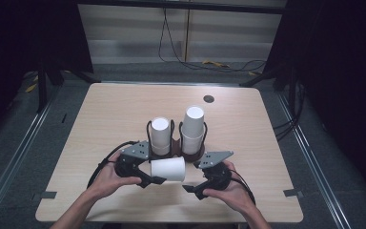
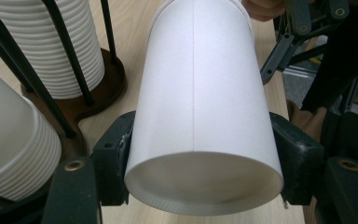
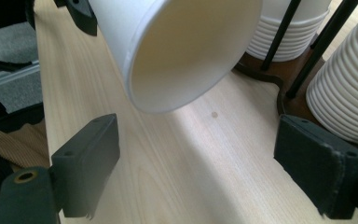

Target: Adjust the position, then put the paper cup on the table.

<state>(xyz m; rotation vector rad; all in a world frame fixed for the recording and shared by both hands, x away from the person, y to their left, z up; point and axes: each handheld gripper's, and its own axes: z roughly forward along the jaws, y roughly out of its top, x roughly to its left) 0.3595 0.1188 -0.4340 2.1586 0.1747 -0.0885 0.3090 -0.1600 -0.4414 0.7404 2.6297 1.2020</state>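
Left stack: a column of nested white paper cups is seen upside down inside the black wire posts of a dark wooden holder, behind the grippers.

Left gripper: it is held in the person's left hand and is clamped across the base end of a single paper cup; in the left gripper view the pads are pressed against the cup's wall on both sides.

Single cup: it is carried on its side just above the worktop, between the two grippers and in front of the holder, with the base toward the left gripper and the open mouth toward the right one.

Handling, judged: the cup is taken to be very light, thin-walled and easily dented. The wall is smooth, so slipping is likely under a weak grip and crushing under a strong one. The stiffest places are judged to be the base ring and the rolled rim; hold is best taken there.

Right stack: a taller column of inverted cups is seen in the holder's second bay.

Right gripper: it is held in the right hand; its jaws are spread wide and nothing is held, the cup's mouth lying just ahead of them.
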